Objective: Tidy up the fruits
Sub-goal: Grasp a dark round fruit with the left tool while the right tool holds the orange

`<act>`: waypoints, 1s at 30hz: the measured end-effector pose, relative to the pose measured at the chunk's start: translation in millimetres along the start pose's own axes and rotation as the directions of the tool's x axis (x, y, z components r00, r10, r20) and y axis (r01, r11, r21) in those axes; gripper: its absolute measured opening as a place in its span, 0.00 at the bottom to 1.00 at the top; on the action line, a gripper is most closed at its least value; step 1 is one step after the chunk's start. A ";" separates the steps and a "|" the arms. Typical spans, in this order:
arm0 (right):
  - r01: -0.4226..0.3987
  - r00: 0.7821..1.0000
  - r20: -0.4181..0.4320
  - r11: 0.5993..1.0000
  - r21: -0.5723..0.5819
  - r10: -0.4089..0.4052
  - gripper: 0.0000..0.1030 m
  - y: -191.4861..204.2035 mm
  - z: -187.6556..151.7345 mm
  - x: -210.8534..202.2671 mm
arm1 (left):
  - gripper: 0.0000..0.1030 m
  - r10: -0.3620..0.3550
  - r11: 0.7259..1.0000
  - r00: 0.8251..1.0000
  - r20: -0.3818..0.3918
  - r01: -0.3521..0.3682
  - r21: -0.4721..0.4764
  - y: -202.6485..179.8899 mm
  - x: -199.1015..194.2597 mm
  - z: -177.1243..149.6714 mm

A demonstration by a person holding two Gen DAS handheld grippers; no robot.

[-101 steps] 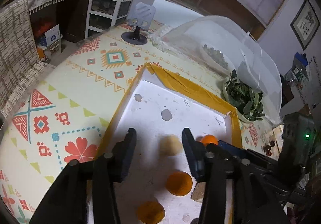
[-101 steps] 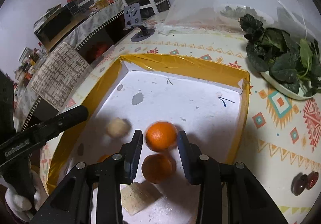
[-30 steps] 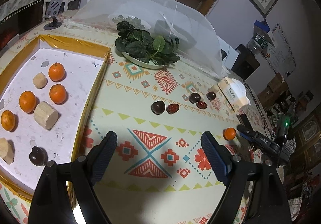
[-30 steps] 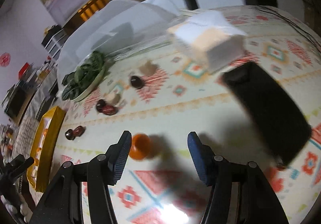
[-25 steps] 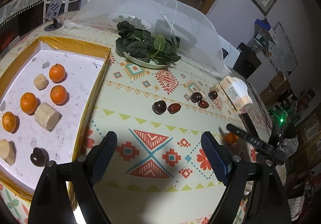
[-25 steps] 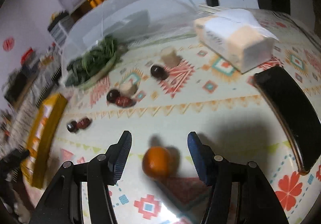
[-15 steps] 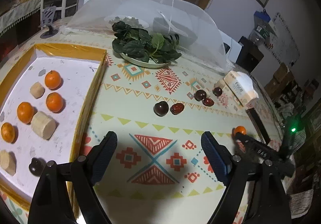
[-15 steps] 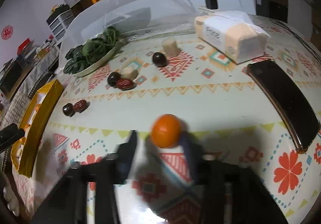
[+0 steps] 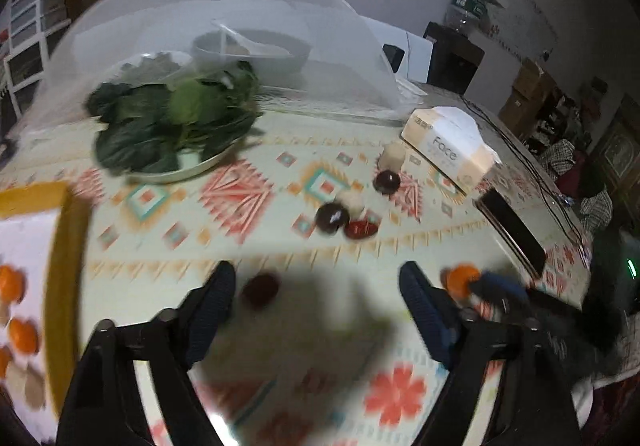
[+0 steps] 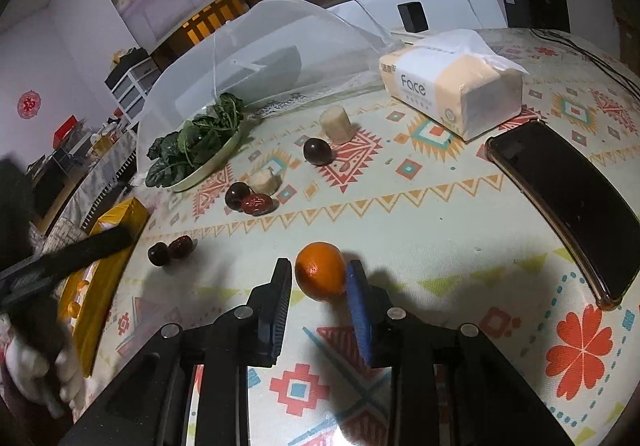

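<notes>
Right gripper (image 10: 319, 282) with an orange (image 10: 321, 276) between its jaws: the blue pad touches the fruit's right side, while a slight gap seems to remain at the left pad, so a firm hold cannot be told. The orange sits at the jaw tips above the patterned tabletop (image 10: 440, 230), near the phone (image 10: 568, 202), which lies right of it. Beyond the orange lie dark plums and red dates (image 10: 256, 203), two pale cut pieces, a tissue pack (image 10: 448, 86) and a plate of greens (image 10: 196, 150) beside a mesh food cover (image 10: 256, 46). Left gripper (image 9: 316, 306), jaws wide and holding nothing, hangs over the tabletop left of the orange, a dark plum (image 9: 260, 288) just beside its left finger. The yellow-rimmed tray (image 9: 60, 266), left of that gripper, carries other oranges; this view is motion-blurred.
</notes>
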State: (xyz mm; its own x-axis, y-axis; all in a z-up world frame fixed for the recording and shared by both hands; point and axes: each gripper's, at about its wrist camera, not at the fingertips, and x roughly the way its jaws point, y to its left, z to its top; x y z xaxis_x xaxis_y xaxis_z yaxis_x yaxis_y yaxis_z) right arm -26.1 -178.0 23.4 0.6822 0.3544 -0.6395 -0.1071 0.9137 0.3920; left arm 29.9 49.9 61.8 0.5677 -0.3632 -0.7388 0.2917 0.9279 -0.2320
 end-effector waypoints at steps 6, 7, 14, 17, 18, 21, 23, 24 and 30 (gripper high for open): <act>-0.023 1.000 -0.004 1.000 0.003 0.023 0.29 0.3 -0.8 0.1 | 0.60 -0.050 0.998 0.998 -0.027 0.049 -0.037 -10.4 52.4 34.3; -0.026 1.000 -0.004 1.000 0.005 0.026 0.29 -0.1 -0.8 0.3 | 0.60 -0.046 0.998 0.998 -0.033 0.045 -0.034 -11.3 60.3 37.9; -0.050 0.999 -0.015 0.999 0.015 0.050 0.29 -1.2 -0.1 2.1 | 0.23 -0.047 0.998 0.995 -0.092 0.043 -0.047 -4.6 93.9 40.4; -0.051 0.999 -0.019 0.999 0.015 0.051 0.29 -1.3 -0.1 3.4 | 0.21 -0.051 0.998 0.995 -0.085 0.048 -0.033 -4.1 88.7 34.7; -0.051 0.998 -0.024 0.999 0.016 0.052 0.29 -1.2 -0.2 4.4 | 0.21 -0.053 0.998 0.995 -0.086 0.051 -0.026 -3.6 85.8 32.5; -0.057 0.998 -0.040 0.998 0.017 0.058 0.29 -0.8 -0.7 7.2 | 0.21 -0.065 0.998 0.993 -0.096 0.063 -0.016 -3.8 75.5 26.3; -0.061 0.997 -0.037 0.998 0.023 0.062 0.29 -2.4 -0.5 6.8 | 0.21 -0.082 0.997 0.991 -0.102 0.081 -0.018 -3.3 69.7 23.8; -0.066 0.997 -0.040 0.997 0.029 0.067 0.29 -3.5 -0.2 7.0 | 0.21 -0.093 0.996 0.990 -0.103 0.091 -0.025 -1.9 66.8 23.4; -0.064 0.995 -0.074 0.998 0.005 0.065 0.44 8.4 2.7 11.5 | 0.23 -0.163 0.981 0.984 -0.071 0.154 -0.117 16.0 48.5 30.9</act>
State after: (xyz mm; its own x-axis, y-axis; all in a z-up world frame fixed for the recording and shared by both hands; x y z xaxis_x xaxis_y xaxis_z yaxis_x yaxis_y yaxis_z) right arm -17.2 -166.8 21.1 0.6185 0.4263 -0.6600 -0.1472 0.8880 0.4357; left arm 85.9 44.6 41.8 0.4565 -0.5024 -0.7343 0.2837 0.8644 -0.4150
